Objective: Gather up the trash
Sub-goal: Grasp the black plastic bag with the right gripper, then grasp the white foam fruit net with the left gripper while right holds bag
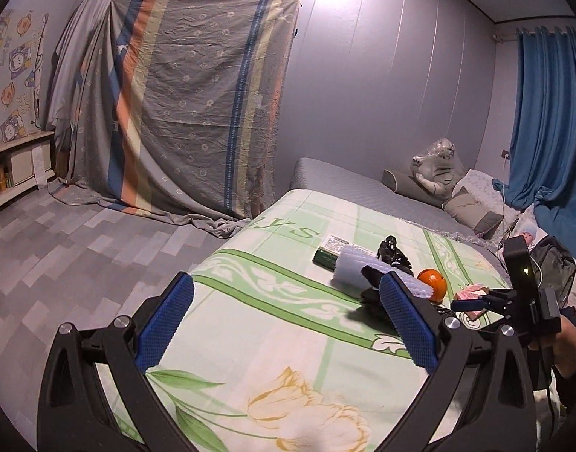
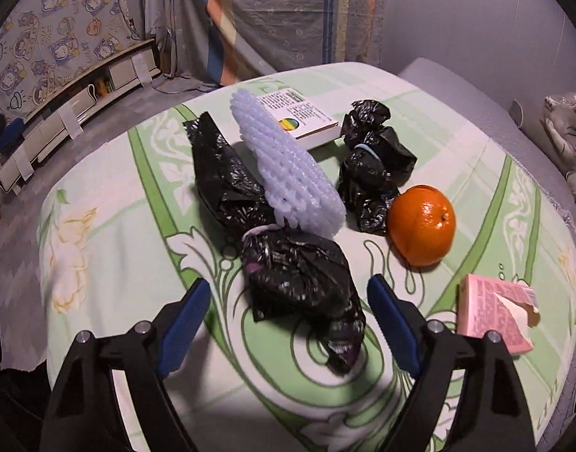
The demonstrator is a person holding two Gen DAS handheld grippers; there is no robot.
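In the right wrist view, my right gripper [image 2: 288, 293] is open above a crumpled black plastic bag [image 2: 303, 282] on the green floral sheet [image 2: 118, 207]. Behind it lie another black bag [image 2: 223, 177], a white foam net sleeve [image 2: 288, 165], a tied black bag [image 2: 370, 165], an orange [image 2: 421, 224], a white box [image 2: 303, 116] and a torn pink carton [image 2: 491, 312]. In the left wrist view, my left gripper [image 1: 284, 293] is open and empty over the sheet, left of the foam sleeve [image 1: 359, 267] and orange [image 1: 433, 282]. The right gripper [image 1: 472, 305] shows there at right.
A grey mattress [image 1: 344, 184] with pillows and a wrapped plush toy [image 1: 434, 173] lies beyond the sheet. A draped striped cloth [image 1: 197, 105] stands at the back. A blue curtain [image 1: 547, 120] hangs at right. A low shelf [image 2: 80, 90] lines the left wall.
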